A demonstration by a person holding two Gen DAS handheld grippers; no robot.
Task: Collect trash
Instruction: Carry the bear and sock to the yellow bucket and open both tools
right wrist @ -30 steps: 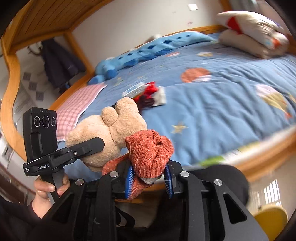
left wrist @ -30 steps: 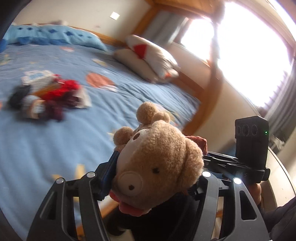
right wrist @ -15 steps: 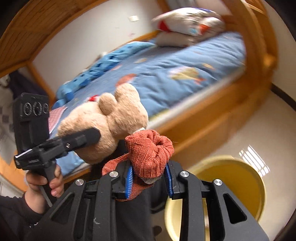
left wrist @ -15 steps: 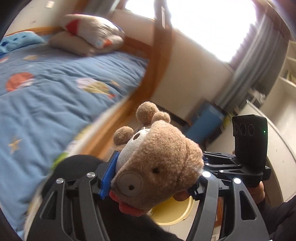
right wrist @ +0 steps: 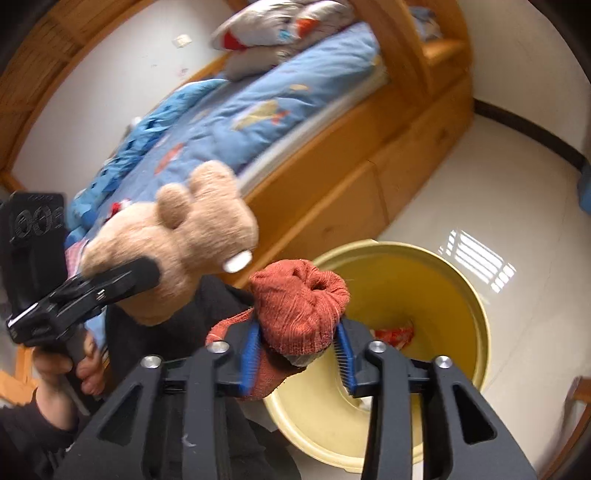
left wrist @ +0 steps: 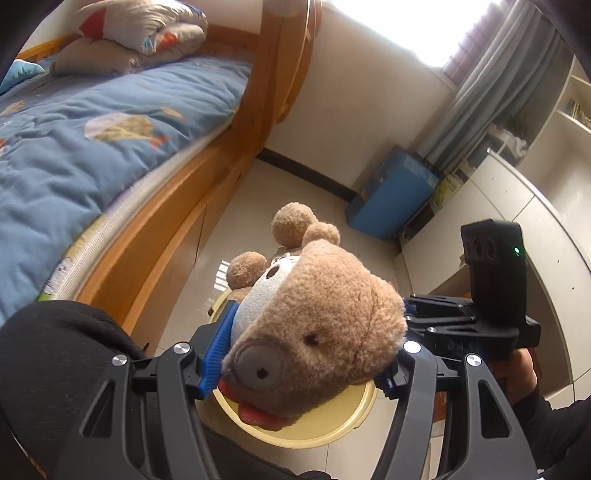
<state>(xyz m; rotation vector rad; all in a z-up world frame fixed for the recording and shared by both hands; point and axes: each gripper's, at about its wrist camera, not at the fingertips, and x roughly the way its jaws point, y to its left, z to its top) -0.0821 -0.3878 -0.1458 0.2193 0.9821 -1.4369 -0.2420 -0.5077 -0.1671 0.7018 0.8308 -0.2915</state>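
My left gripper point(left wrist: 299, 354) is shut on a brown teddy bear point(left wrist: 317, 332), held head-first above a yellow bin point(left wrist: 314, 428) on the floor. The bear also shows in the right wrist view point(right wrist: 177, 243), at the left. My right gripper point(right wrist: 297, 350) is shut on a balled orange-red sock point(right wrist: 299, 306), held over the near rim of the yellow bin point(right wrist: 476, 306). A red-orange wrapper point(right wrist: 395, 334) lies inside the bin.
A wooden bed frame point(left wrist: 177, 229) with a blue quilt point(left wrist: 92, 129) and pillows point(left wrist: 136, 33) stands at the left. A blue box point(left wrist: 391, 192), white cabinets point(left wrist: 517, 206) and grey curtains point(left wrist: 476, 92) are at the right. The floor point(right wrist: 480, 177) is pale tile.
Both grippers have swung away from the bed and down toward the floor with the bear and the sock still held. The yellow bin has come into view beneath them.
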